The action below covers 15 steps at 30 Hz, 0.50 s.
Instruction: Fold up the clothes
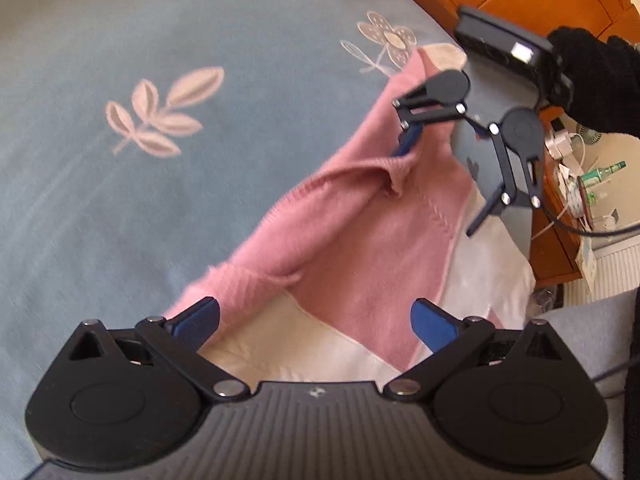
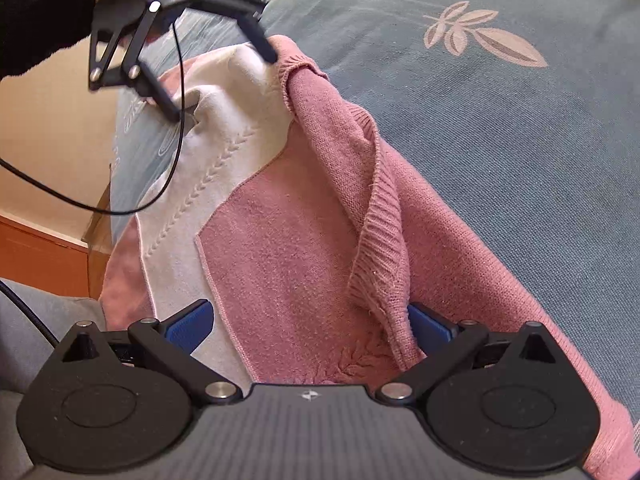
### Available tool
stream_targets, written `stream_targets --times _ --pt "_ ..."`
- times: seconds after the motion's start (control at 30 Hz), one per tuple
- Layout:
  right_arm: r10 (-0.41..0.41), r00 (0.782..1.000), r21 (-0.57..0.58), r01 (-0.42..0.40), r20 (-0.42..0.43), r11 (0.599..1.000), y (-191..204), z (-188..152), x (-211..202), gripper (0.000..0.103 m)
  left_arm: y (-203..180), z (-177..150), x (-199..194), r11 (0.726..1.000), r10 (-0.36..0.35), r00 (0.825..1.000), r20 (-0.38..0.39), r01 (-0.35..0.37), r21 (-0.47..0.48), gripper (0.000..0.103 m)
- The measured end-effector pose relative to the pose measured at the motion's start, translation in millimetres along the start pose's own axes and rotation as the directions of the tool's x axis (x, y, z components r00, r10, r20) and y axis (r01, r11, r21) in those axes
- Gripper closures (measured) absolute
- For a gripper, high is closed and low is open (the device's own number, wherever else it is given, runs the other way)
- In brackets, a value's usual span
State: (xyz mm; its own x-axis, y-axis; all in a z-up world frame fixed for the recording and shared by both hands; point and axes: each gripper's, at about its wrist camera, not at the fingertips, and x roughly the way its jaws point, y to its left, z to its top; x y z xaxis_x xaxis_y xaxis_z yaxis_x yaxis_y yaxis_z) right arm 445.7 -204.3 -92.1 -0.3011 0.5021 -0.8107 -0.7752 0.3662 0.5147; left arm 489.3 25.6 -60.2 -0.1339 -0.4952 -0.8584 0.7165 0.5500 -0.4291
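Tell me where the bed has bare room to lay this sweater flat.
Bare blue bedspread lies left of the pink and white sweater, around the leaf print. In the right wrist view, it is free to the right, up to another leaf print. The nightstand side is cluttered, beside the bed's edge.
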Motion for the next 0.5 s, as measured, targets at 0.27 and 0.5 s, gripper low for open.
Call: stream_targets --times 0.27,0.5 --pt "-0.233 0.972 -0.297 0.219 -0.011 0.929 47 -17 21 0.000 25 9 48 1.000 -0.003 0.994 -0.109 -0.001 -0.031 0.003" --pt "-0.370 0.928 -0.440 0.353 0.050 0.826 68 -40 37 0.000 -20 -14 36 1.000 0.026 0.996 -0.090 -0.025 0.017 0.002"
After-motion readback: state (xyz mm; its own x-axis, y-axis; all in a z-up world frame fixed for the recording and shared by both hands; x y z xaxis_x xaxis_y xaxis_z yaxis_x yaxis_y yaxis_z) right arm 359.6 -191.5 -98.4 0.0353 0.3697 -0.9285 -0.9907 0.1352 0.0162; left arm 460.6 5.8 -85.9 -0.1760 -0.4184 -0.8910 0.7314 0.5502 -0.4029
